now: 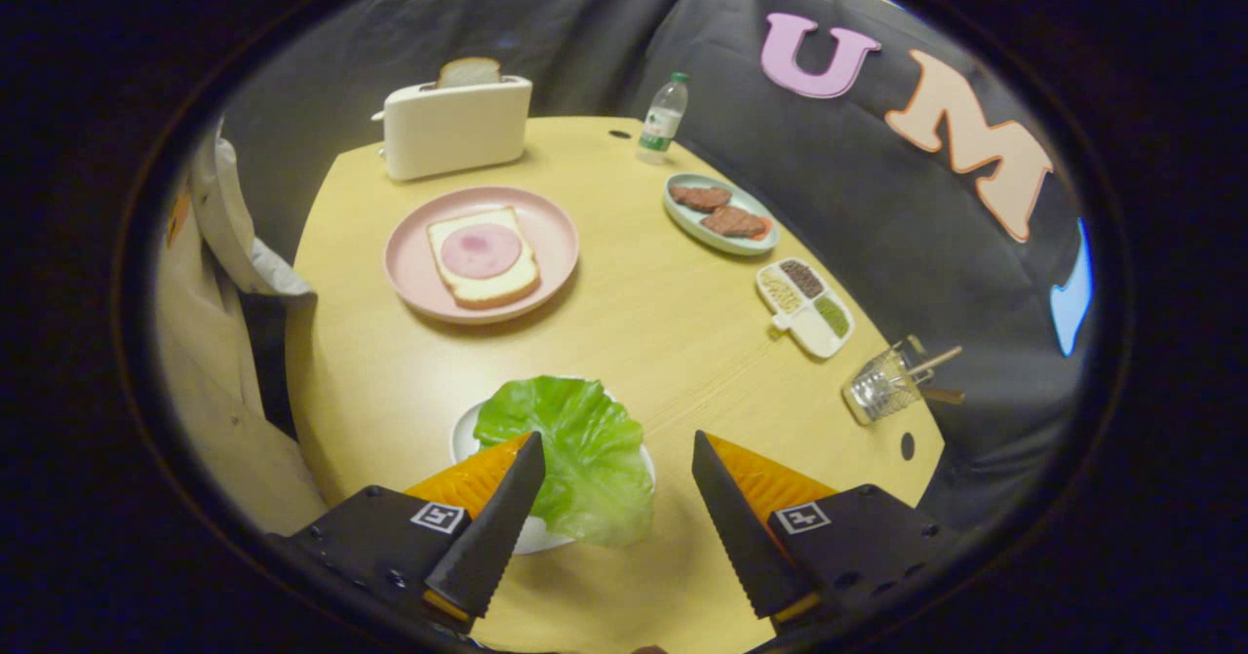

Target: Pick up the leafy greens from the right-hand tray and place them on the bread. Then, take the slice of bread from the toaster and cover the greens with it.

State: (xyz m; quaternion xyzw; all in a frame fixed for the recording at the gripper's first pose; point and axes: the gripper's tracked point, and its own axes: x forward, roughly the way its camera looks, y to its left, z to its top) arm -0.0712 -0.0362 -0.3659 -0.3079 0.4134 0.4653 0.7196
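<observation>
The gripper (616,483) hovers over the near part of the round desk (643,323), its fingers (497,513) spread wide apart and holding nothing. The greens (575,454), one broad leaf, lie on a white tray (466,432) just ahead of the fingers, partly between them and closer to the left one; whether that finger touches the leaf I cannot tell. Beyond, a pink plate (409,274) carries bread (483,288) topped with a round slice of ham (481,250). Farther back stands the toaster (456,128) with a slice (468,72) sticking up from its slot. To the right lie a bottle (663,118), a meat dish (721,215), a divided tray (805,308) and a wire holder (889,386).
</observation>
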